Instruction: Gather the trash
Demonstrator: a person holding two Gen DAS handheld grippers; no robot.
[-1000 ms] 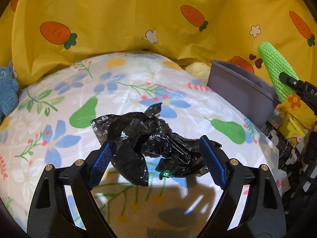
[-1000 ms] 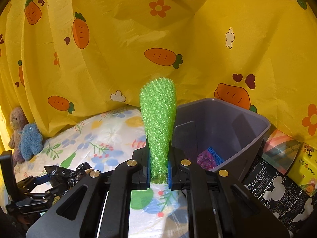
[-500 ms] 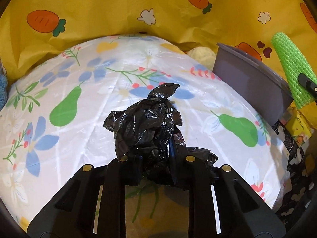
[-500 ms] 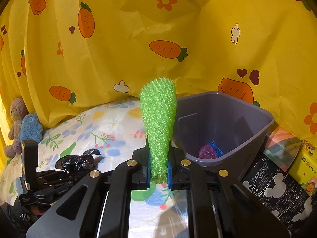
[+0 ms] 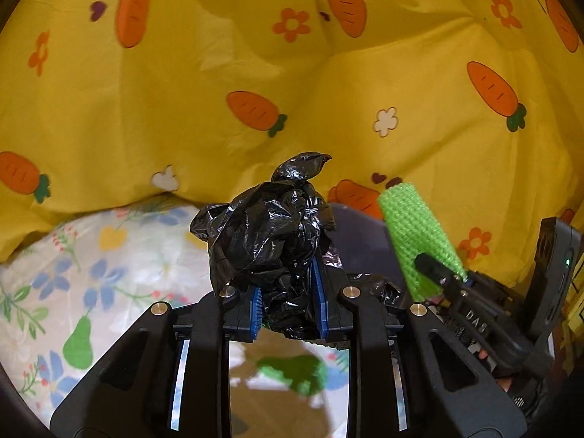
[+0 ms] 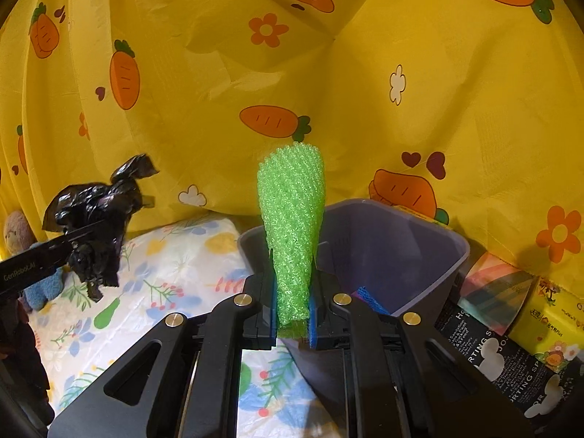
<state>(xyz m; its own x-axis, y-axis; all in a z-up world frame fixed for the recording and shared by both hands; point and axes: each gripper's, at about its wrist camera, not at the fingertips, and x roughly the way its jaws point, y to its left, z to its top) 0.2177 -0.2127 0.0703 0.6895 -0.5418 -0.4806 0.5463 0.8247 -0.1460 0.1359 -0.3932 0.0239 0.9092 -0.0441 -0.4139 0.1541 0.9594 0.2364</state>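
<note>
Yellow carrot-print curtain (image 6: 401, 73) fills the background in both wrist views, hanging in folds behind everything.

Floral tablecloth (image 6: 175, 266), white with blue flowers and green pears, covers the work surface below the curtain.

Grey plastic bin (image 6: 412, 241) stands at the right edge of the cloth, open top, tilted toward the right wrist camera. A blue item and a bit of purple show at its bottom, mostly hidden behind the gripper. In the left wrist view only a strip of its rim shows, behind the bag.

Black printed box (image 6: 489, 357) and a yellow carton (image 6: 551, 328) sit just beside the bin, to its right.

Black plastic bag (image 5: 270, 233), crumpled, is lifted clear of the cloth. Left gripper (image 5: 288, 310) is clamped on its lower part, blue pads pressed into the plastic with the bulk bunched above the fingertips. From the right wrist view it hangs to the left, well apart from the bin.

Green foam net sleeve (image 6: 292, 233) stands upright, pinched at its lower end by the right gripper (image 6: 292, 314), jaws nearly closed on it. It sits in front of the bin's near rim.

Two plush toys (image 6: 18, 226) at far left edge, partly hidden.
</note>
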